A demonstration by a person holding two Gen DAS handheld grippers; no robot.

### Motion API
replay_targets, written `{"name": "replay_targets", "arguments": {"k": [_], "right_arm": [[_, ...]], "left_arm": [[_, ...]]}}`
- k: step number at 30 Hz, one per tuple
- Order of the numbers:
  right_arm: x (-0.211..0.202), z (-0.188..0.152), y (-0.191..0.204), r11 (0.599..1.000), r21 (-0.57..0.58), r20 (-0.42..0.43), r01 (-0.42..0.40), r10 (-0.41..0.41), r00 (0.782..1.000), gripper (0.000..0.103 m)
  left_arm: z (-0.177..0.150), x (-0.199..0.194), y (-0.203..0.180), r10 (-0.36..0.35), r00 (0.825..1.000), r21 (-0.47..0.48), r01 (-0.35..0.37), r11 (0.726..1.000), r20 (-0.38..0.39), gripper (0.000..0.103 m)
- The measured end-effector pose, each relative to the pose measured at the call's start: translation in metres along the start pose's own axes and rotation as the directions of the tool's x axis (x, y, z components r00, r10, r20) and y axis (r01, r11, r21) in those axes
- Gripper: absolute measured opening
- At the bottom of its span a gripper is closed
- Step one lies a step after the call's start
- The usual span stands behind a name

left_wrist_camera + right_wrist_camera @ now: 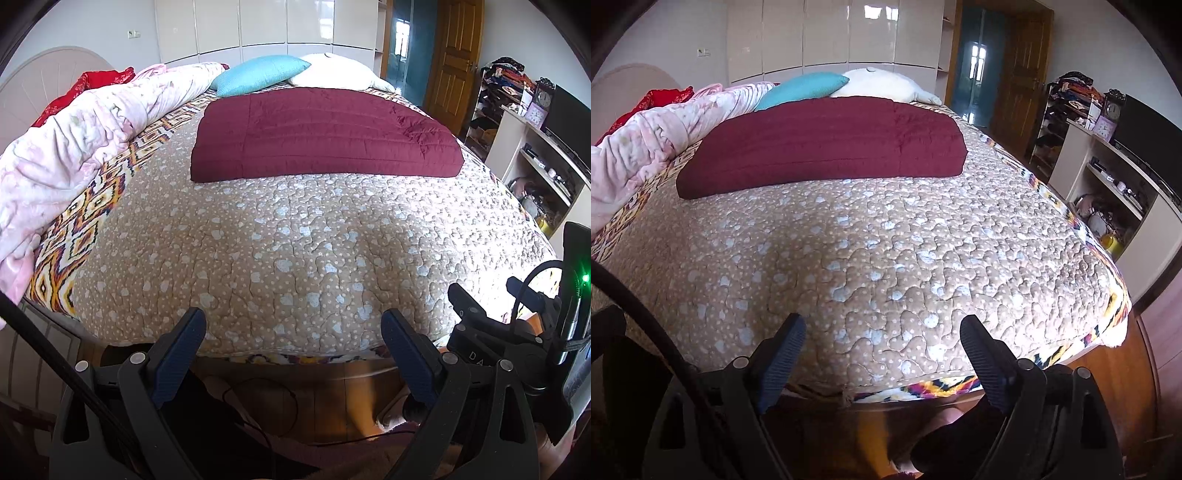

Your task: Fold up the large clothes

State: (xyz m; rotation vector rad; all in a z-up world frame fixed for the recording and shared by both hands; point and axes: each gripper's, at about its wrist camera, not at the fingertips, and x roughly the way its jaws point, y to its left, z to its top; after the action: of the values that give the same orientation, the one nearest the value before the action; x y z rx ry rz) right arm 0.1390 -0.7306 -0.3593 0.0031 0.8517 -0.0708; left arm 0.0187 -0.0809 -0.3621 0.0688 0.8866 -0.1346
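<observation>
Far left on the bed (295, 258): rumpled pink quilt (74, 147), unfolded. Centre, near the pillows: maroon garment (317, 140), already a flat rectangle, perhaps finished. Left tool (293, 341) and right tool (882, 349) both spread wide, holding nothing, at the foot edge. Far right: cluttered shelves (535, 166).

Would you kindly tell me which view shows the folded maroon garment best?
The left wrist view: the maroon garment lies nearly face-on, showing its top, quilting lines and all its edges. The right wrist view shows it lower and more obliquely, mostly its near edge.
</observation>
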Motion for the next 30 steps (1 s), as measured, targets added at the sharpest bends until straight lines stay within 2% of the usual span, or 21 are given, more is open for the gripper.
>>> {"name": "replay_targets", "arguments": {"k": [30], "right_arm": [[0.011, -0.005, 0.001, 0.999, -0.015, -0.042, -0.03, 0.03, 0.999, 0.089]], "left_arm": [[-0.004, 0.008, 0.001, -0.011, 1.0, -0.005, 0.011, 1.0, -0.023, 0.095]]}}
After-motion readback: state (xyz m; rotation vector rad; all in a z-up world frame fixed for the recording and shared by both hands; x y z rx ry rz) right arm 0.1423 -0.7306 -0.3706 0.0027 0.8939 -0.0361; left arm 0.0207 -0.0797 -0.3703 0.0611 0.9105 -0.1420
